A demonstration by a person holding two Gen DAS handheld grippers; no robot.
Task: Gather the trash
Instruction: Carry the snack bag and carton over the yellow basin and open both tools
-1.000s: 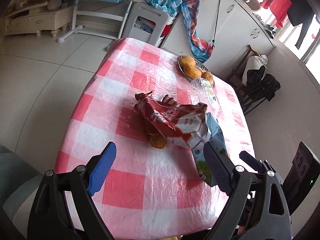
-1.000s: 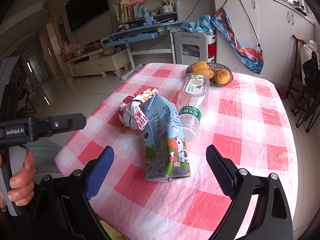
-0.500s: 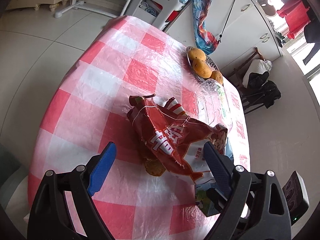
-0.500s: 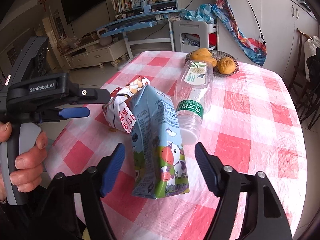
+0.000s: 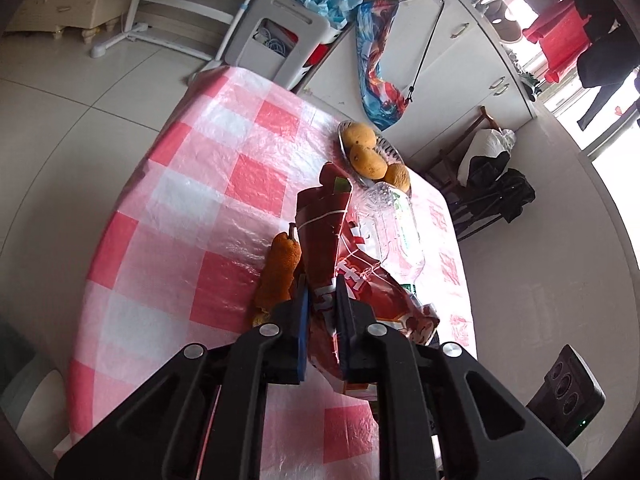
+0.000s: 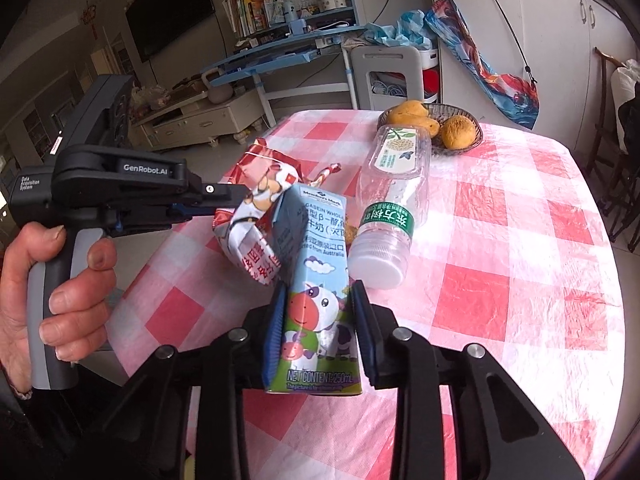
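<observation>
My left gripper (image 5: 321, 292) is shut on a crumpled red snack bag (image 5: 336, 248) on the pink checked table (image 5: 240, 176). The same bag (image 6: 260, 216) shows in the right wrist view, pinched by the left gripper (image 6: 228, 200). My right gripper (image 6: 318, 304) is shut on a light blue milk carton (image 6: 320, 280) with a cow picture, held upright. An empty clear plastic bottle (image 6: 392, 192) lies on its side beside the carton; it also shows in the left wrist view (image 5: 394, 228). A brown peel-like scrap (image 5: 280, 272) lies left of the bag.
A wire basket of yellow fruit (image 6: 444, 128) stands at the far side of the table (image 6: 520, 240); it also shows in the left wrist view (image 5: 368, 152). A white cabinet (image 5: 280, 40), a blue desk (image 6: 288, 52) and chairs (image 5: 488, 192) stand beyond the table.
Both grippers have moved in and closed: the left one on the red snack bag, the right one on the milk carton. The bag now stands more upright.
</observation>
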